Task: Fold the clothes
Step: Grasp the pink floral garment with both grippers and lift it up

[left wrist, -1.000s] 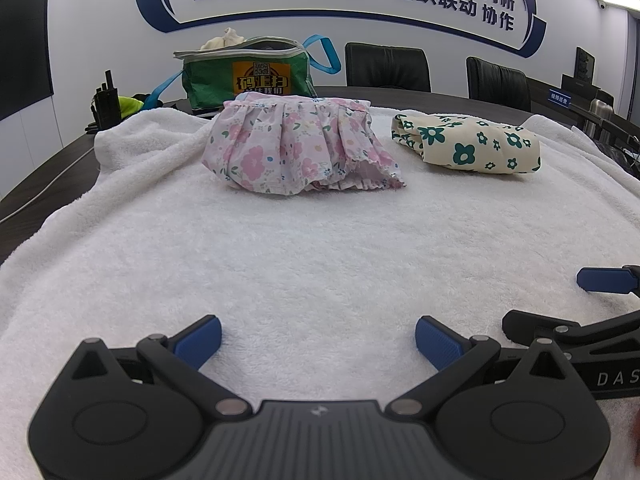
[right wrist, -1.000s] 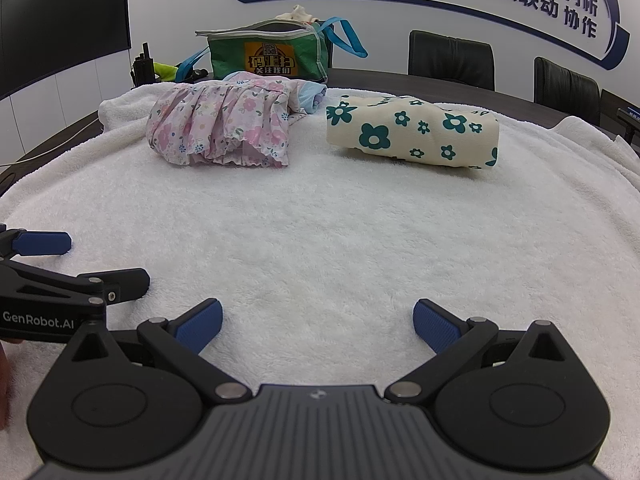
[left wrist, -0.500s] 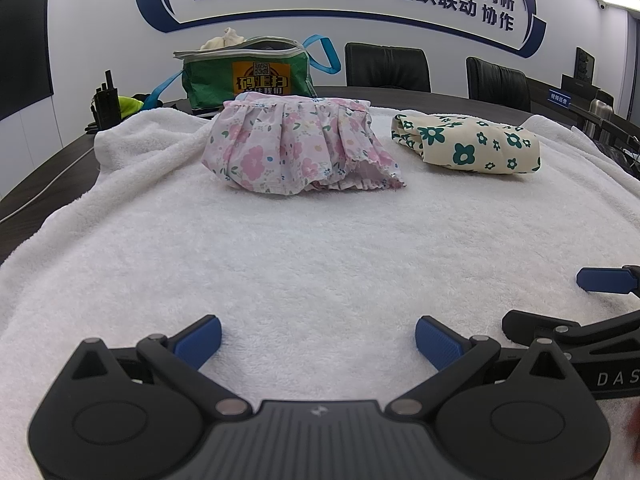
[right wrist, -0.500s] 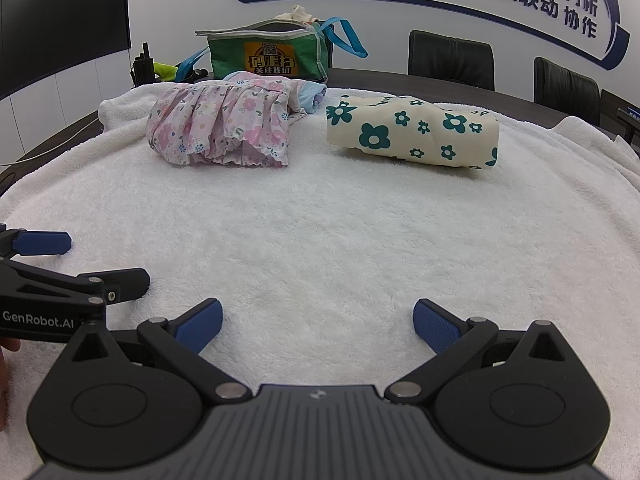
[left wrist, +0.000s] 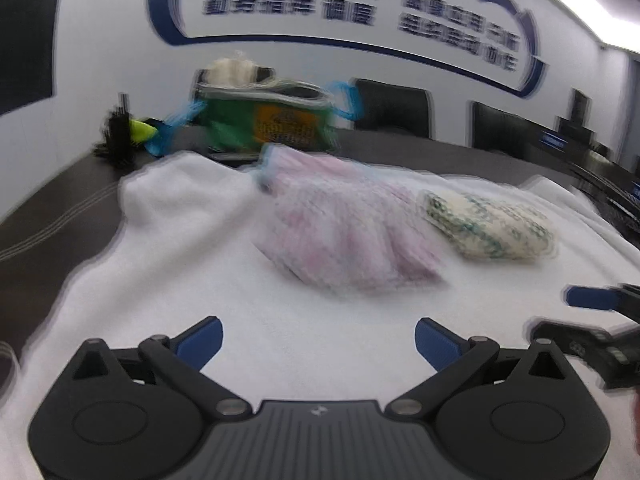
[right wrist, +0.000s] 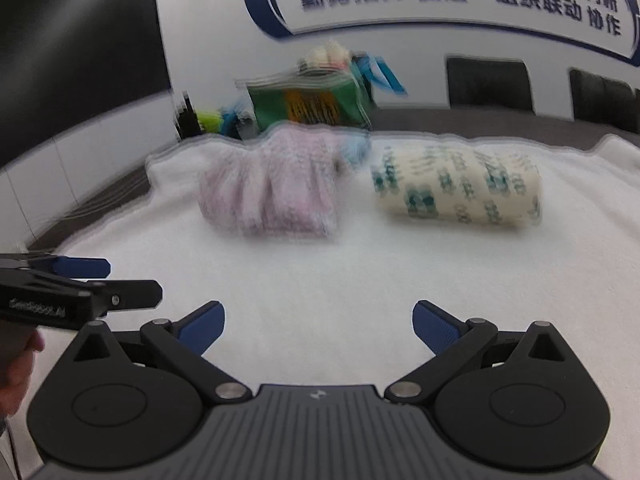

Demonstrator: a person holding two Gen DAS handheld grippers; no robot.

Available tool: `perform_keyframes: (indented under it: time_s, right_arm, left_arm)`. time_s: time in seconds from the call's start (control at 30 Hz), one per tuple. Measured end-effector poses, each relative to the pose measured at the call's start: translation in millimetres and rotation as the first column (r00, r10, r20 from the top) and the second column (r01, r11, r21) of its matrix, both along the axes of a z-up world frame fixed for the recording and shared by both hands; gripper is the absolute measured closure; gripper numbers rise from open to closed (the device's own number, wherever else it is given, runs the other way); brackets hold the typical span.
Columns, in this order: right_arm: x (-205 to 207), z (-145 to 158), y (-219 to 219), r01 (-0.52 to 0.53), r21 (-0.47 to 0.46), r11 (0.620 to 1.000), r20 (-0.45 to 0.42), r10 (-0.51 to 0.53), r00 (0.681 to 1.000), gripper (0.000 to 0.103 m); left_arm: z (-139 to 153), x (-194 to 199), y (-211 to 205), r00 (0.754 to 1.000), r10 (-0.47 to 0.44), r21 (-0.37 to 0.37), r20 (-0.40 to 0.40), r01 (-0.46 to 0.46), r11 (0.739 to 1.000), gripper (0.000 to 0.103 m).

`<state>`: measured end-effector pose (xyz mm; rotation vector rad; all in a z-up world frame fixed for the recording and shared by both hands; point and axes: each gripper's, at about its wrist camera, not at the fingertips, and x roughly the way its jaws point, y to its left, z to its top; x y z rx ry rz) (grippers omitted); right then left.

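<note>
Both frames are motion-blurred, so detail is soft. My left gripper [left wrist: 319, 339] has its jaws spread wide, nothing between them, low over the white towel [left wrist: 200, 264] that covers the table. My right gripper [right wrist: 319, 322] is the same: jaws wide apart, empty, over bare towel near the front edge. Each gripper shows at the side of the other's view, so they sit side by side, close but not touching.

The clothes lie toward the far edge of the towel. The pink floral garment [left wrist: 340, 236] sits bunched, left of centre; its far end reaches toward the green bag [left wrist: 272, 120] on the dark table behind. The cream garment with green flowers [right wrist: 456, 188] lies just to its right as a compact roll or fold, a gap of towel between them. Black chairs [right wrist: 488, 84] stand past the far edge.

Step, as I judge it: reach, no grasp yet. The pink piece looks like the unfolded one and the cream one looks done, though blur makes that uncertain.

Next move calls for both grippers travelling forward to the pink garment, jaws kept wide, each taking a near corner or hem, then pulling it to the clear middle of the towel to spread flat before folding.
</note>
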<state>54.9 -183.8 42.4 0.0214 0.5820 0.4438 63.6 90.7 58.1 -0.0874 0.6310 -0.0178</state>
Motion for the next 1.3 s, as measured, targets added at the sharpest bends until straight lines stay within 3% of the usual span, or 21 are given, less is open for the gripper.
perform_keyframes:
  time_s: [0.07, 0.1, 0.13, 0.17, 0.2, 0.27, 0.3, 0.33, 0.47, 0.57, 0.67, 0.8, 0.9, 1.03, 1.13, 1.2, 1.3]
  right_arm:
    - [33, 6, 17, -0.04, -0.012, 0.999, -0.002, 0.039, 0.999, 0.003]
    - [58, 3, 25, -0.052, -0.009, 0.999, -0.044, 0.051, 0.998, 0.01]
    - [82, -3, 34, -0.062, -0.007, 0.998, -0.092, 0.061, 0.994, 0.025]
    - [100, -8, 42, -0.069, -0.009, 0.998, -0.13, 0.067, 0.989, 0.031]
    - [116, -14, 50, -0.064, -0.025, 0.998, -0.156, 0.059, 0.986, 0.038]
    - [143, -24, 65, -0.03, -0.085, 0.996, -0.174, 0.015, 0.985, 0.054]
    - [151, -26, 70, -0.019, -0.105, 0.994, -0.172, 0.0, 0.985, 0.069]
    - [155, -28, 72, -0.012, -0.111, 0.994, -0.176, -0.007, 0.984, 0.097]
    - [143, 0, 72, -0.028, -0.051, 0.998, -0.124, 0.021, 0.992, 0.101]
    - [87, 69, 64, -0.133, 0.02, 0.991, 0.04, 0.132, 0.99, 0.101]
    - [27, 139, 54, -0.258, 0.058, 0.964, 0.213, 0.24, 0.947, 0.101]
    - [-43, 215, 31, -0.375, 0.135, 0.917, 0.387, 0.299, 0.872, 0.101]
    - [-88, 250, 16, -0.432, 0.161, 0.887, 0.482, 0.311, 0.819, 0.101]
    - [-132, 281, 3, -0.483, 0.187, 0.855, 0.591, 0.295, 0.751, 0.101]
    - [-144, 306, -11, -0.466, 0.22, 0.857, 0.633, 0.238, 0.737, 0.101]
    - [-144, 318, -24, -0.442, 0.24, 0.864, 0.646, 0.198, 0.737, 0.101]
    - [-120, 318, -47, -0.36, 0.277, 0.891, 0.624, 0.118, 0.773, 0.101]
  left_arm:
    - [-6, 44, 20, 0.999, -0.002, -0.022, -0.037, 0.001, 1.0, 0.007]
    - [-13, 64, 28, 0.998, -0.01, -0.042, -0.061, 0.007, 0.999, 0.017]
    - [-21, 79, 34, 0.996, -0.018, -0.07, -0.086, 0.012, 0.998, 0.027]
    - [-28, 92, 39, 0.994, -0.012, -0.103, -0.107, 0.001, 0.995, 0.038]
    - [-34, 98, 42, 0.993, -0.001, -0.136, -0.117, -0.015, 0.991, 0.059]
    - [-39, 105, 42, 0.994, -0.01, -0.176, -0.108, -0.009, 0.984, 0.074]
    - [-37, 104, 42, 0.995, -0.032, -0.188, -0.093, 0.014, 0.982, 0.102]
    - [-35, 102, 42, 0.994, -0.058, -0.214, -0.088, 0.038, 0.976, 0.102]
    - [4, 69, 48, 0.992, -0.121, -0.288, 0.039, 0.127, 0.949, 0.103]
    - [65, 16, 50, 0.961, -0.181, -0.281, 0.21, 0.237, 0.93, 0.103]
    - [128, -42, 51, 0.911, -0.182, -0.266, 0.369, 0.291, 0.919, 0.103]
    - [194, -112, 52, 0.85, -0.177, -0.271, 0.496, 0.345, 0.899, 0.103]
    - [235, -162, 48, 0.794, -0.144, -0.239, 0.591, 0.343, 0.908, 0.103]
    - [296, -210, 32, 0.715, -0.072, -0.175, 0.695, 0.266, 0.948, 0.103]
    - [338, -230, 10, 0.669, -0.059, -0.115, 0.741, 0.213, 0.97, 0.103]
    - [360, -224, -14, 0.658, -0.087, -0.06, 0.748, 0.198, 0.978, 0.103]
    - [370, -173, -64, 0.711, -0.116, -0.007, 0.694, 0.168, 0.986, 0.101]
